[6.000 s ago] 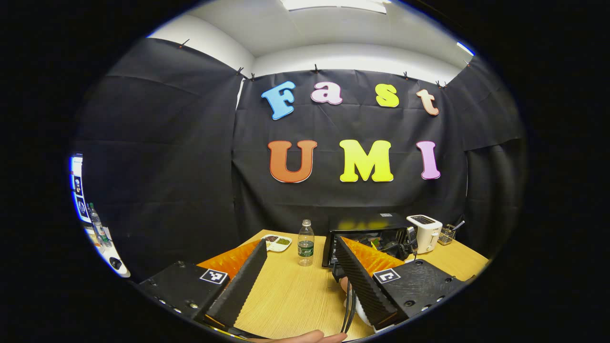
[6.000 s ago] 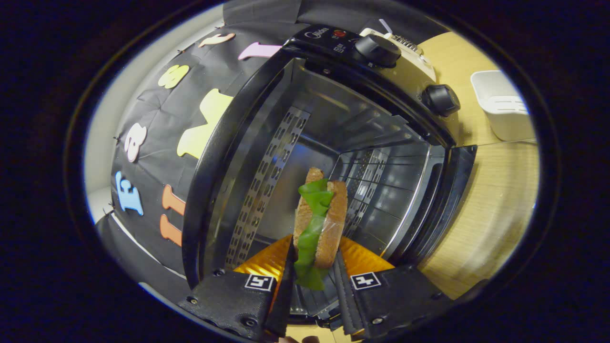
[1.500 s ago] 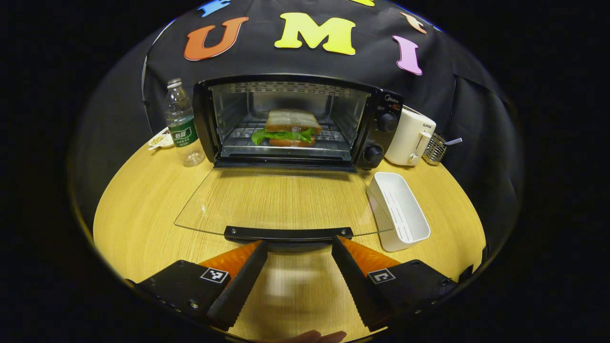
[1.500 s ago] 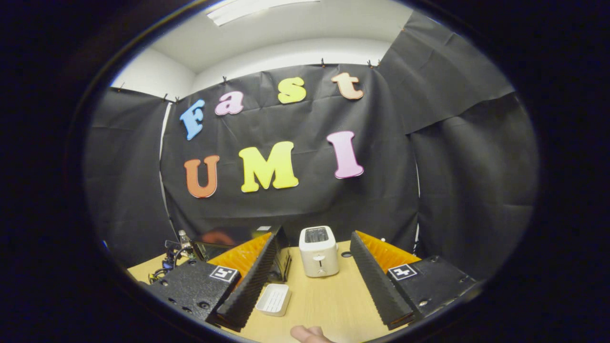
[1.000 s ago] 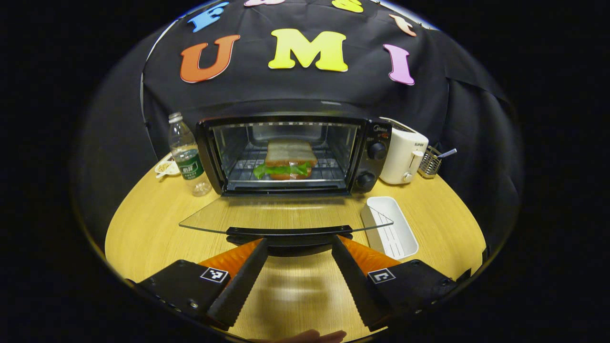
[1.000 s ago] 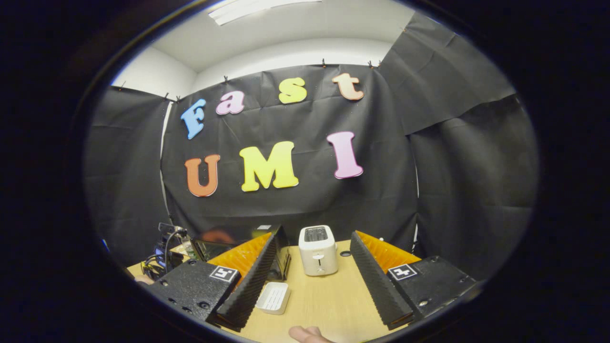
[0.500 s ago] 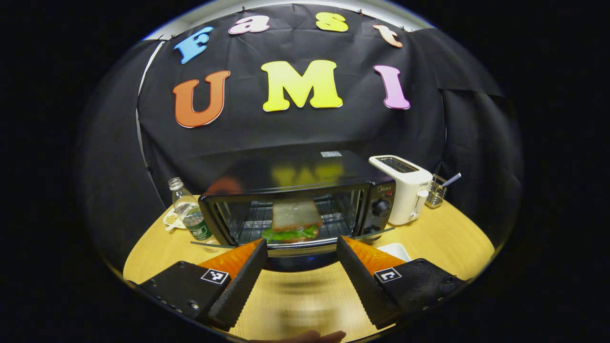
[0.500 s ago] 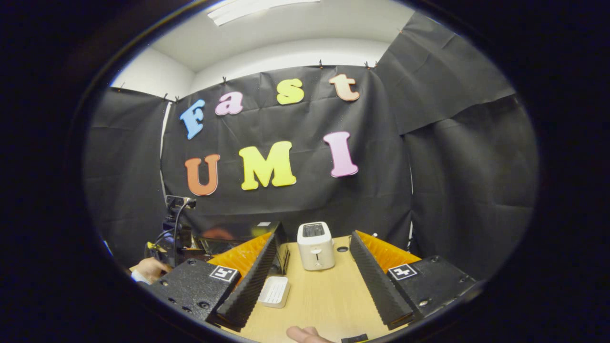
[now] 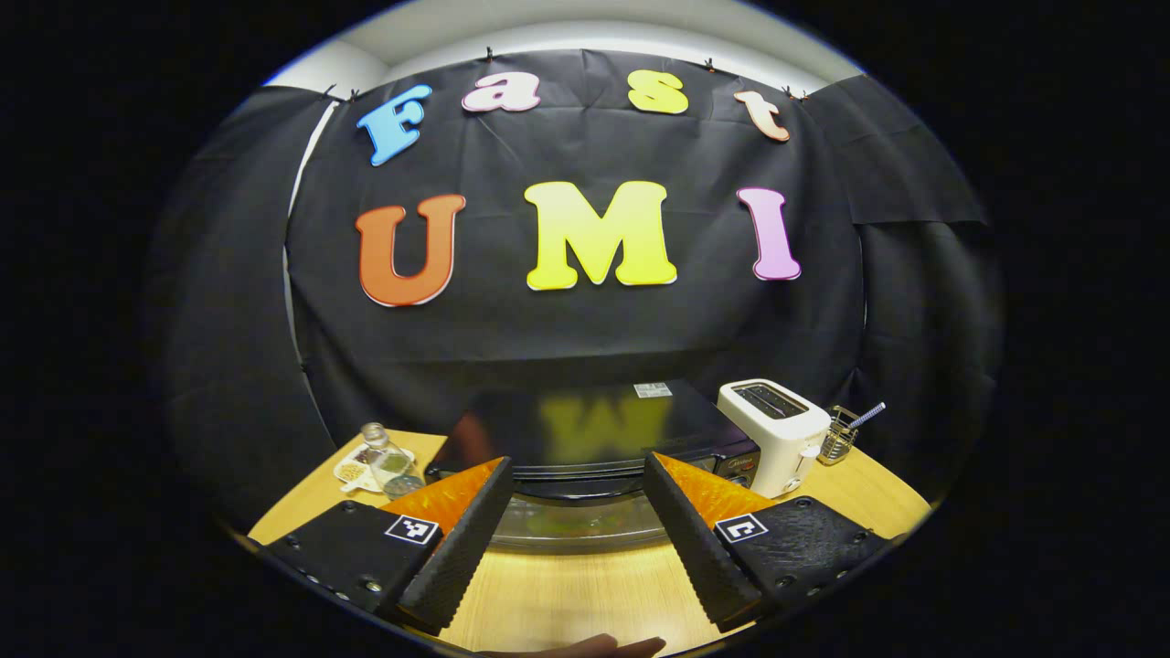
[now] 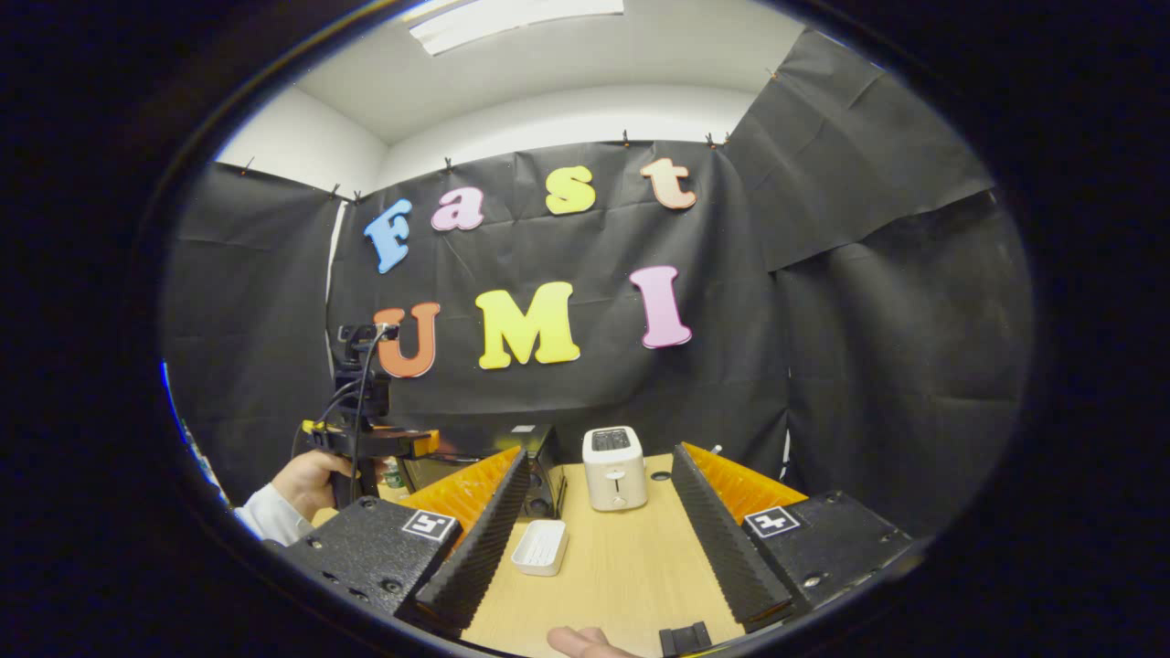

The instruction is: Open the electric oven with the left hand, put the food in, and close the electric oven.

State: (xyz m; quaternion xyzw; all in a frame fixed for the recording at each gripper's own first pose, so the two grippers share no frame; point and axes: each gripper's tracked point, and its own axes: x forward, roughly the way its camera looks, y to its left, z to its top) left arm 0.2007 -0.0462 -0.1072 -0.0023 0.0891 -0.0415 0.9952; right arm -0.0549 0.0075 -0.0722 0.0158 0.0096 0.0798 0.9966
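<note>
Left claw [image 9: 576, 466] was released, fingers spread wide and gripping nothing. They flanked the front top edge of the electric oven [image 9: 585, 425], and I couldn't tell if they touched it. The oven sat at the back middle of the tabletop [image 9: 567, 594], between 1 clear bottle [image 9: 388, 451] on its left and 1 white toaster [image 9: 775, 429] on its right. The door glass [image 9: 585, 533] stood up against the front; fully latched or not, can't tell. The food [image 9: 562, 524] was just a greenish smear behind that glass, inside the oven. Writing: 1 small sticker [image 9: 646, 390] on the oven top, too small to read. Each claw carried 2 square coded markers, 1 per finger block, pattern only. The left gripper view also had 1 sectioned dish [image 9: 359, 470] behind the bottle and 1 wire utensil holder [image 9: 835, 444] right of the toaster. Right claw [image 10: 600, 452] was also released and empty, hanging over bare tabletop in front of the toaster. The right gripper view added 1 white tray [image 10: 539, 546] lying flat near the oven's right end. It also caught the left gripper farther off at left, held by 1 hand [image 10: 309, 477] in a white sleeve [image 10: 267, 517]. There was 1 ceiling light [image 10: 516, 16] up top and 1 fingertip [image 10: 585, 643] at the bottom edge. Of the oven, that view gave just a dark corner behind the right claw's left finger, door face hidden.
</note>
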